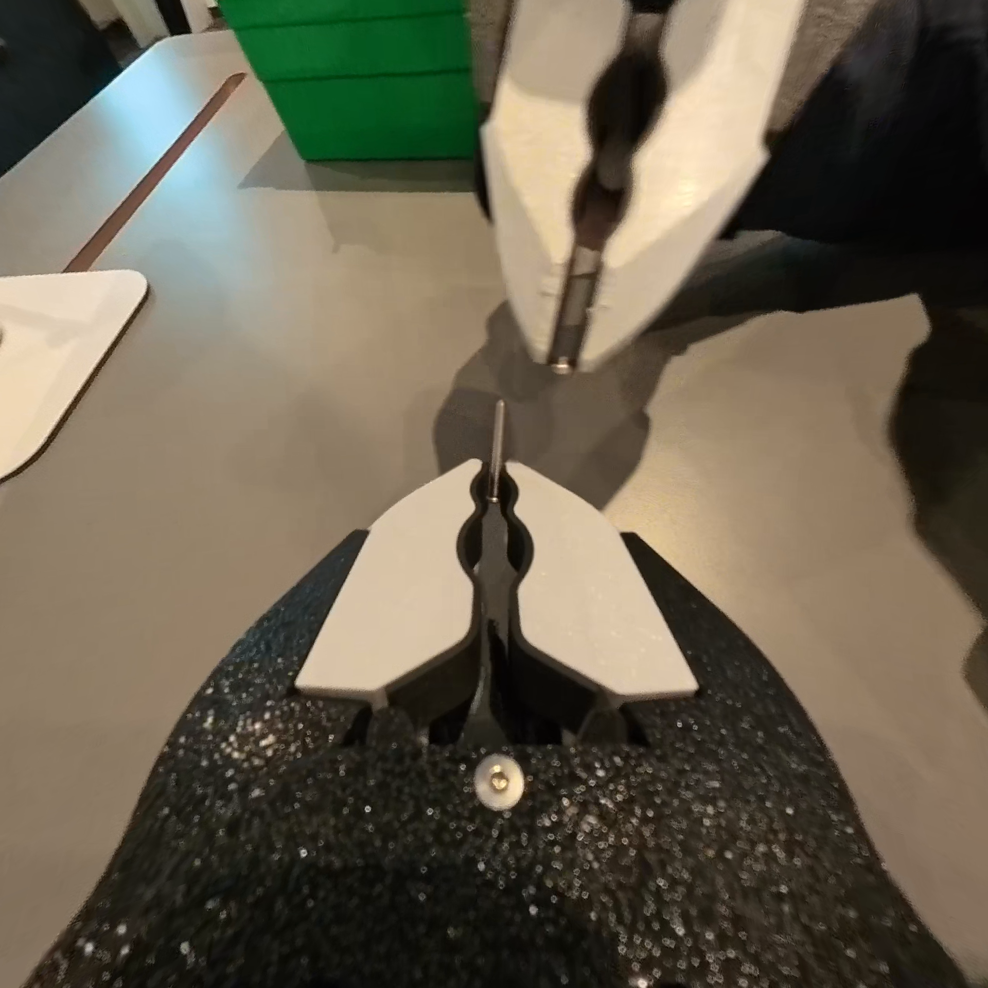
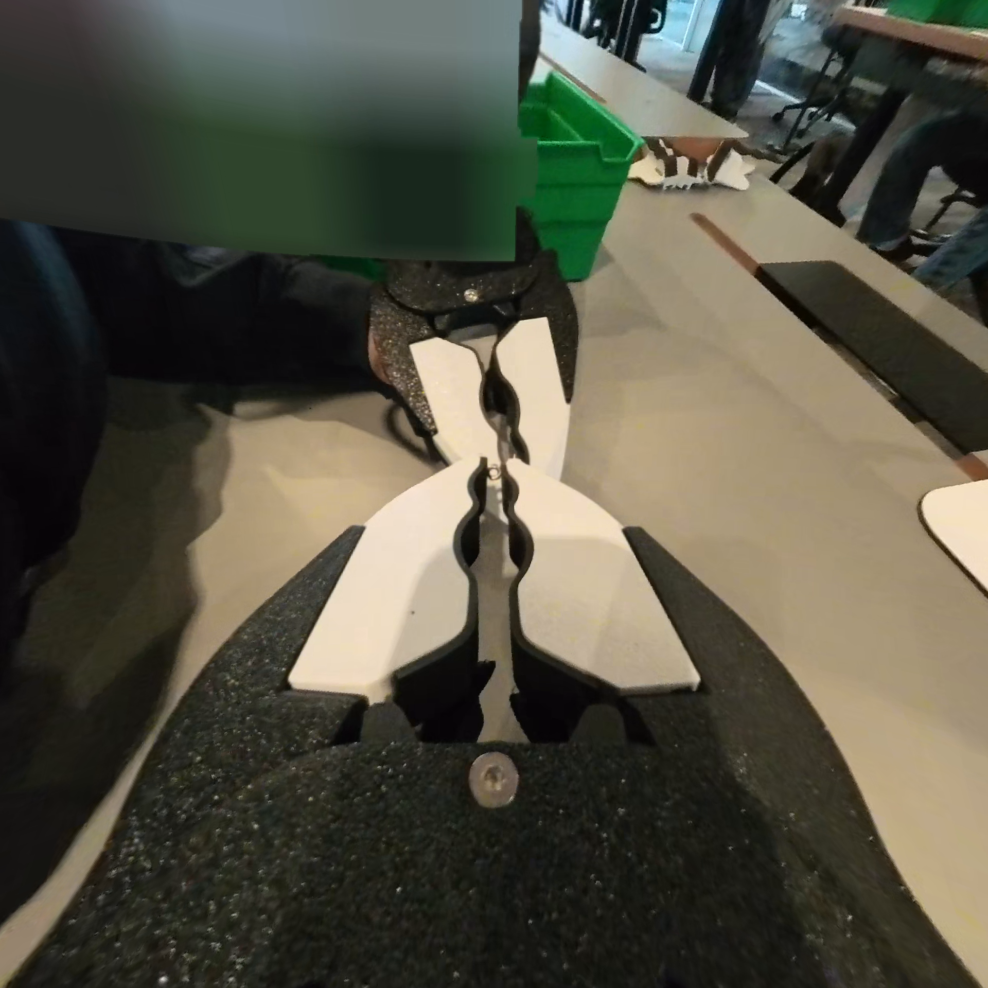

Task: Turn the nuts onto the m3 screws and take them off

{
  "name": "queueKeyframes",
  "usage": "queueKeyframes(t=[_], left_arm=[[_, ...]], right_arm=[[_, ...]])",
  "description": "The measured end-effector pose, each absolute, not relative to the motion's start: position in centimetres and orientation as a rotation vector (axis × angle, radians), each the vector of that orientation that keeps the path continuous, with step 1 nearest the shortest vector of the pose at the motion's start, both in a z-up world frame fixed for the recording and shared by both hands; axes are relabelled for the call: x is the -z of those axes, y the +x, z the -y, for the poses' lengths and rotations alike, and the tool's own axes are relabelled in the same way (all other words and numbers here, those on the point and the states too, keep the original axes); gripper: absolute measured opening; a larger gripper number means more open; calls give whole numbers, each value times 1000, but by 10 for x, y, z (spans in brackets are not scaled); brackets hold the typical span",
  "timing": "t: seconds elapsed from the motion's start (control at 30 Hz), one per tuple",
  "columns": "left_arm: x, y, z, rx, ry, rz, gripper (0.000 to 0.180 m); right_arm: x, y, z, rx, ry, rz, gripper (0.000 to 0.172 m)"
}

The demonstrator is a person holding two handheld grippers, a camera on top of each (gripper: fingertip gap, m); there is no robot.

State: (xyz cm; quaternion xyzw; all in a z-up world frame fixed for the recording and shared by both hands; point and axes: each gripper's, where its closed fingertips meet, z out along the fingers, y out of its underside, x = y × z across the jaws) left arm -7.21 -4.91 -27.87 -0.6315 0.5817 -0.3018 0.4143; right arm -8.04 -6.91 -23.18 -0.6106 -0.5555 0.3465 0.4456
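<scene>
My left gripper (image 1: 492,466) is shut on a thin metal m3 screw (image 1: 498,444). The screw's head sits between the pads and its shaft points forward over the grey table (image 1: 214,427). My right gripper (image 1: 564,359) hangs a short way beyond the screw's tip, tilted down towards it, and is shut on a small metal nut (image 1: 561,367) at its fingertips. In the right wrist view the nut (image 2: 494,471) shows as a small ring between my right gripper's (image 2: 494,466) tips. The left gripper (image 2: 510,452) and the screw (image 2: 501,435) lie just behind it. Nut and screw tip are apart.
Stacked green bins (image 1: 363,80) stand at the back of the table; they also show in the right wrist view (image 2: 577,160). A white board (image 1: 53,342) lies at the left edge. A black pad (image 2: 882,342) lies to the right. A person's dark sleeve (image 2: 187,321) is behind the left gripper.
</scene>
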Motion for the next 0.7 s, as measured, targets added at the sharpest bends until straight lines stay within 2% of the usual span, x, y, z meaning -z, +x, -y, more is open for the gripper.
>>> queueKeyframes(t=[0.7], left_arm=[[279,-71,51,766,-1573,-1477,3]], right_arm=[[239,-84,59,-842,-1505,1375,5]])
